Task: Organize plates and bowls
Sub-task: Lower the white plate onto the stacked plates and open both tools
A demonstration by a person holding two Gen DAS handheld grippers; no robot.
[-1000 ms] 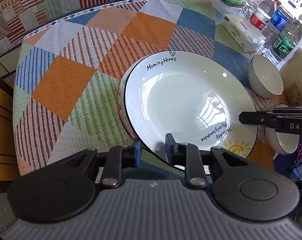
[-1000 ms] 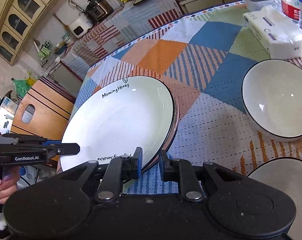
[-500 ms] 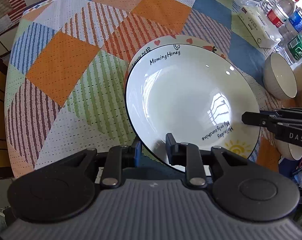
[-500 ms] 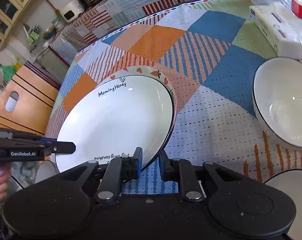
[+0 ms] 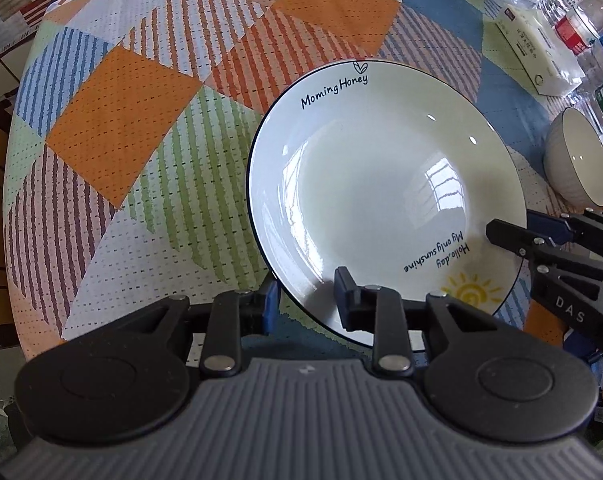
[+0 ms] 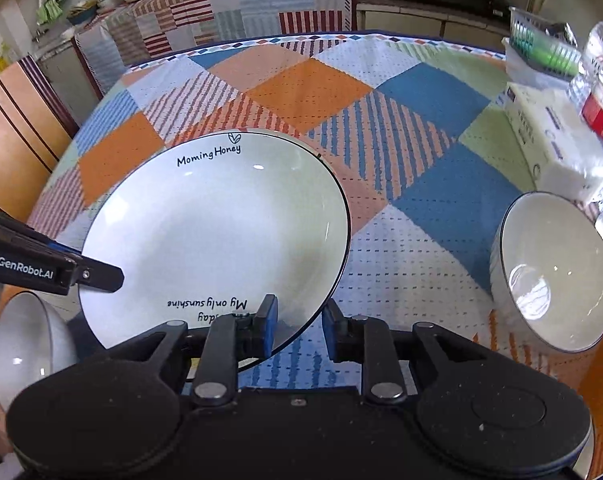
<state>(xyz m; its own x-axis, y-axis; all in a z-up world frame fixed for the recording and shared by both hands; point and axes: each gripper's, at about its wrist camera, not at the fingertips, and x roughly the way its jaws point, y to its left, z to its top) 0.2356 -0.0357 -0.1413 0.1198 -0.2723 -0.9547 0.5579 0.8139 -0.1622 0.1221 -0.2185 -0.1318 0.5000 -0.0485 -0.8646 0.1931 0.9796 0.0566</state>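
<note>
We ease both grippers apart, left gripper (image 5: 306, 295) and right gripper (image 6: 298, 322), each straddling the near rim of the white round ceramic plate (image 5: 381, 200), because it now lies on the patchwork-clothed surface (image 5: 141, 160).

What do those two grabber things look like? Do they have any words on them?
Both are black, with two round discs and hinged bars leading to two fingers tipped with blue pads. The left gripper has a grey ribbed body; seen from the side, it reads "GenRobot.AI" in white. The right gripper has a dusty black body with a small screw, and its side reads "DAS".
</note>
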